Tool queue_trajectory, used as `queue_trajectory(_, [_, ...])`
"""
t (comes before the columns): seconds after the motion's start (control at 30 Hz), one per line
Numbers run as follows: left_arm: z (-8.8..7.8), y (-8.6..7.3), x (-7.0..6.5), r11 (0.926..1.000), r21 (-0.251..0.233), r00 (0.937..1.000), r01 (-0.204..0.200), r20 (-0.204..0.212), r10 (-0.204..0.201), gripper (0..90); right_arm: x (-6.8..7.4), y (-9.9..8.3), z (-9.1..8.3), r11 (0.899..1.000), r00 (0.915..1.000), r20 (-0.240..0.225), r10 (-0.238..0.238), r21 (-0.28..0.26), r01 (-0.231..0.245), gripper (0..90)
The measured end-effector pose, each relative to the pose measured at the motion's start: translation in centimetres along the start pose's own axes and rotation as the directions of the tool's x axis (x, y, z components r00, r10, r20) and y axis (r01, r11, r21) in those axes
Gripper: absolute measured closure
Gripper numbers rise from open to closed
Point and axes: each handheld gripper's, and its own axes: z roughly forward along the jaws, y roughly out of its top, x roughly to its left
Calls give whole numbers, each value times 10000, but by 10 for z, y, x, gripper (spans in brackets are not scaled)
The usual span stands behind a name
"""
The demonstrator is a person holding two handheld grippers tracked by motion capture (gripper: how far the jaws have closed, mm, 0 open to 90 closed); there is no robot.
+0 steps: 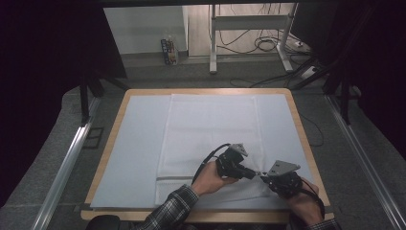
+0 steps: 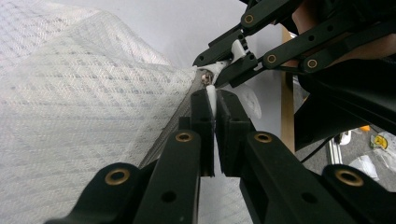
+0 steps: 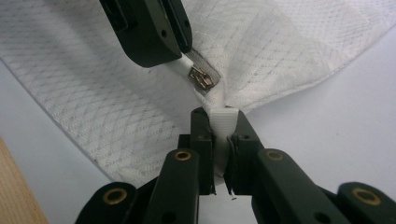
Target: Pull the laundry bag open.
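While both grippers pinch the white mesh bag [image 1: 210, 139] at the desk's [image 1: 115, 124] near right edge, left gripper [image 2: 214, 100] clamping the zipper pull [image 3: 201, 77], right gripper [image 3: 223, 122] should anchor the corner for a straight pull.

A wooden table [image 1: 306, 139] carries a pale sheet [image 1: 136, 143] with a white mesh bag [image 1: 210, 129] on it.

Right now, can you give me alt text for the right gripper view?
The right gripper is shut on the corner of a white mesh laundry bag. Just above, the left gripper pinches the white tab at the metal zipper pull. The bag lies on a pale sheet.
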Motion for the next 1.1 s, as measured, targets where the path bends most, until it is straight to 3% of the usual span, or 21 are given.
queue_trajectory(0.07, [-1, -1, 2, 9998, 154, 10000, -83, 29, 82, 868, -1, 0, 0, 9999, 9998, -129, 124, -51, -125, 766])
queue_trajectory(0.23, [-2, -3, 5, 9999, 57, 9996, 143, 259, -144, 868, -5, 0, 2, 9997, 9997, -134, 197, -151, -199, 591])
queue_trajectory(0.37, [-4, -3, 6, 9999, 113, 9988, 74, 483, -80, 868, -9, 2, 7, 9998, 9999, -154, 9, -177, -12, 511])
queue_trajectory(0.43, [-5, -2, 6, 9999, 112, 9989, 27, 464, -32, 867, -12, 3, 9, 9998, 9993, -375, 37, -192, -44, 548])
queue_trajectory(0.53, [-6, -3, 7, 10000, -17, 9988, 79, 492, -78, 867, -12, 5, 10, 9996, 9963, -860, 69, -265, -92, 724])
queue_trajectory(0.63, [-6, -4, 7, 10000, -1, 9987, 56, 514, -56, 859, -10, 6, 10, 9998, 9958, -918, -42, -199, 24, 816])
queue_trajectory(0.8, [-3, -7, 8, 9999, 121, 9994, -3, 347, -1, 818, -9, 9, 8, 9996, 9968, -802, -72, -288, 49, 827])
queue_trajectory(1.1, [-2, -4, 7, 9999, 94, 9990, 94, 433, -98, 766, -8, 9, 7, 9995, 9984, -532, -207, -266, 193, 827])
